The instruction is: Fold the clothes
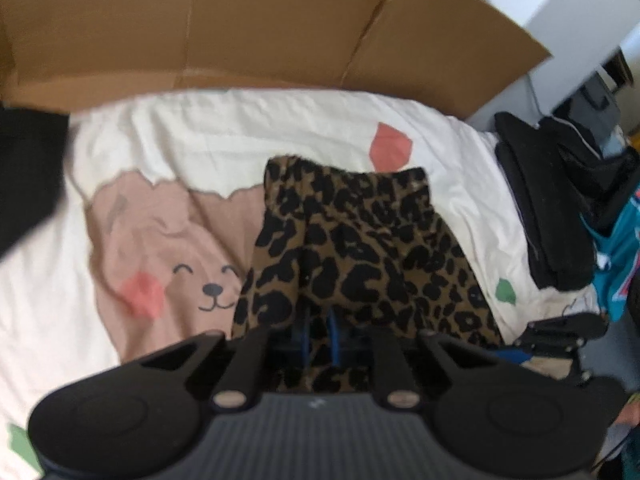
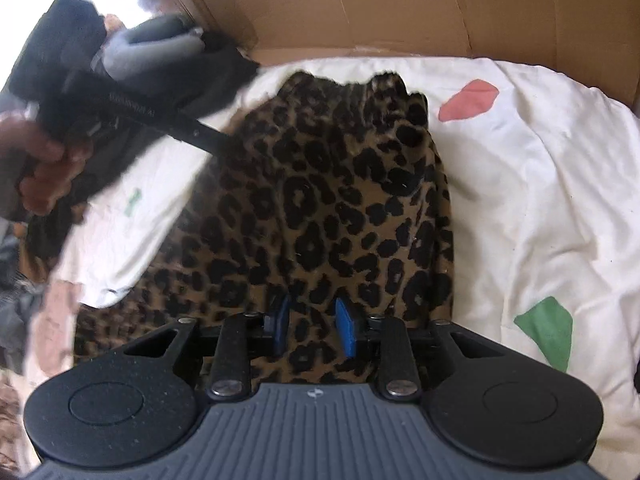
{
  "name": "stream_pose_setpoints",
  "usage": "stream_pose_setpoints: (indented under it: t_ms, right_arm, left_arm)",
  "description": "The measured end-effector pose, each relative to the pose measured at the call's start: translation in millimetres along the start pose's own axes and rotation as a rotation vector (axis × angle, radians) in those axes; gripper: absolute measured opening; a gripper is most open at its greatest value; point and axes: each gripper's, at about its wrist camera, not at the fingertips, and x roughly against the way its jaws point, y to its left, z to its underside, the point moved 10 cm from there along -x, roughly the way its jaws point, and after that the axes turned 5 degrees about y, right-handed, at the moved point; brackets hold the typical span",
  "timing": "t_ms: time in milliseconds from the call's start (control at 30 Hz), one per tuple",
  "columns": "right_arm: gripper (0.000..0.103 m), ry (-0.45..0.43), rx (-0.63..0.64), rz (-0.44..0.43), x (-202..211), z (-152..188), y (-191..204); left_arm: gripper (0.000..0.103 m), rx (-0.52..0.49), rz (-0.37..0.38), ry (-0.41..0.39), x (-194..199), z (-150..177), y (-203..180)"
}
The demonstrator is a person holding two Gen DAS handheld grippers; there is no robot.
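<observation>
A leopard-print garment [image 1: 352,248] lies on a white bedsheet [image 1: 224,136] with coloured patches. My left gripper [image 1: 318,332] is shut on the garment's near edge, and the cloth drapes over its blue fingers. In the right wrist view the same garment [image 2: 332,184] stretches away from me. My right gripper [image 2: 314,328] has its blue pads [image 2: 346,332] close together with a fold of the garment between them. The left gripper's body [image 2: 120,92] and the hand holding it show at the upper left of the right wrist view.
A brown cardboard box wall [image 1: 240,24] stands behind the bed. A pile of black clothes [image 1: 552,200] and a teal garment [image 1: 620,264] lie at the right. A pink bear print [image 1: 176,256] is on the sheet at the left.
</observation>
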Motion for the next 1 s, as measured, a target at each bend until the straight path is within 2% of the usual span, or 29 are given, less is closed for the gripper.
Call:
stream_pose_setpoints:
  t_ms: [67,200,300,500,667,767,867,1000]
  right_arm:
    - [0.027,0.025,0.001,0.063,-6,2,-12]
    - [0.012,0.031,-0.053,0.097,-1,7,-34]
    - [0.004,0.031,-0.089,0.115,4,12,-47]
    - [0.004,0.039,-0.106,0.114,7,20,-52]
    - [0.004,0.042,-0.143,0.115,12,23,-53]
    - [0.004,0.035,-0.15,0.097,22,20,-45]
    - [0.004,-0.013,-0.156,0.06,35,9,-35]
    - [0.005,-0.073,-0.111,0.061,42,-16,-21]
  left_arm:
    - [0.01,0.012,0.001,0.0,-9,-2,4]
    - [0.01,0.025,-0.002,0.007,-23,-5,10]
    - [0.01,0.044,0.003,0.014,-29,-5,13]
    - [0.01,0.048,0.002,0.033,-46,-4,19]
    - [0.01,0.102,0.038,0.029,-59,-4,27]
    - [0.009,0.081,0.02,0.034,-51,-4,23]
    - [0.01,0.038,0.044,0.009,-34,-3,13]
    - [0.01,-0.007,0.088,-0.041,-11,-3,3]
